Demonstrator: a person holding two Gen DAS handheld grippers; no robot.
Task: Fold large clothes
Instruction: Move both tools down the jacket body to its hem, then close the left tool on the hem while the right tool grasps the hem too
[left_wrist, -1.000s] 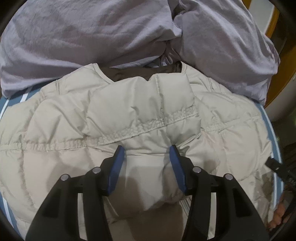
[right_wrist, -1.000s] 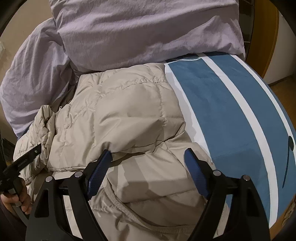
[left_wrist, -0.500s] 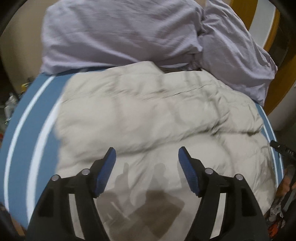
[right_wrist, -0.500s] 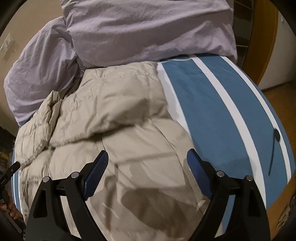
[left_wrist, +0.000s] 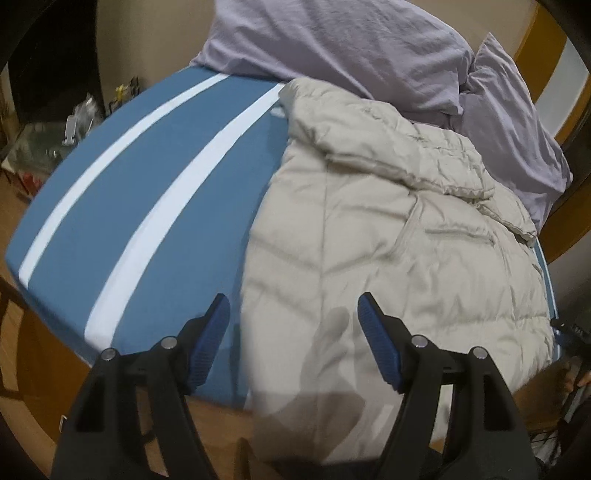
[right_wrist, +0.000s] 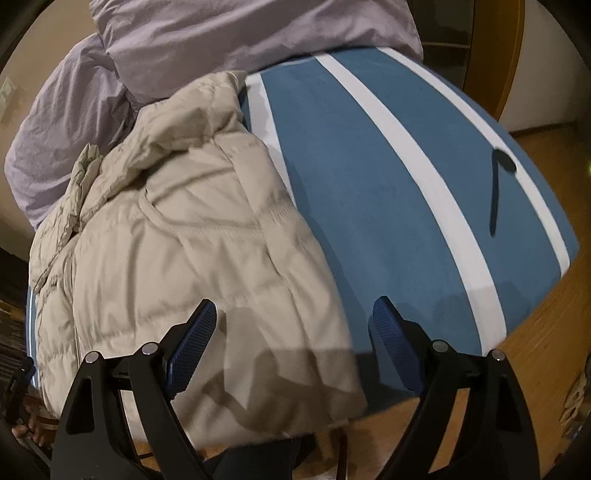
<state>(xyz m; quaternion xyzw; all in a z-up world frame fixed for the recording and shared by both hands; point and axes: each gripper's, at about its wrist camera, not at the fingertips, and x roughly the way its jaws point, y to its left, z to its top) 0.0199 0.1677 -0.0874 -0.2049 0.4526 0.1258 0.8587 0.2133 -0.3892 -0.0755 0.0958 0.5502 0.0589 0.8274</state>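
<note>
Since both of your grippers hang free above the bed right now, here's how I read it:

Step in hand: you're between folds, I reckon. The beige puffer jacket (left_wrist: 399, 236) already lies doubled into a long strip, and neither gripper has any of it.

Left gripper (left_wrist: 291, 332): fingers spread wide, holding nothing, hovering over the near hem, with the jacket's left edge running between them.

Right gripper (right_wrist: 295, 332): fingers spread wide too, empty, straddling the jacket's right near corner.

Where the jacket is: on the blue striped bed (left_wrist: 155, 206). In the left wrist view it fills the 12 to 4 o'clock side, and the bare sheet is at 9 to 11. In the right wrist view it's flipped, jacket (right_wrist: 192, 236) at 9 to 11 and sheet (right_wrist: 388, 192) at 1 to 3. Its far end butts against the lilac pillows (left_wrist: 332, 44) at 12, and the near hem droops over the bed edge at 6.

Next move, my guess: drop both grippers onto the near hem, one corner each, pinch through the full puffy thickness, then carry it toward 12 to halve the strip.

Watch out: the fabric looks slick and lofty, so a shallow pinch would probably grab just the top layer.

Other stuff: a thin dark thing (right_wrist: 496, 188) lies on the sheet at 2 o'clock in the right wrist view. Can't tell what it is.
</note>
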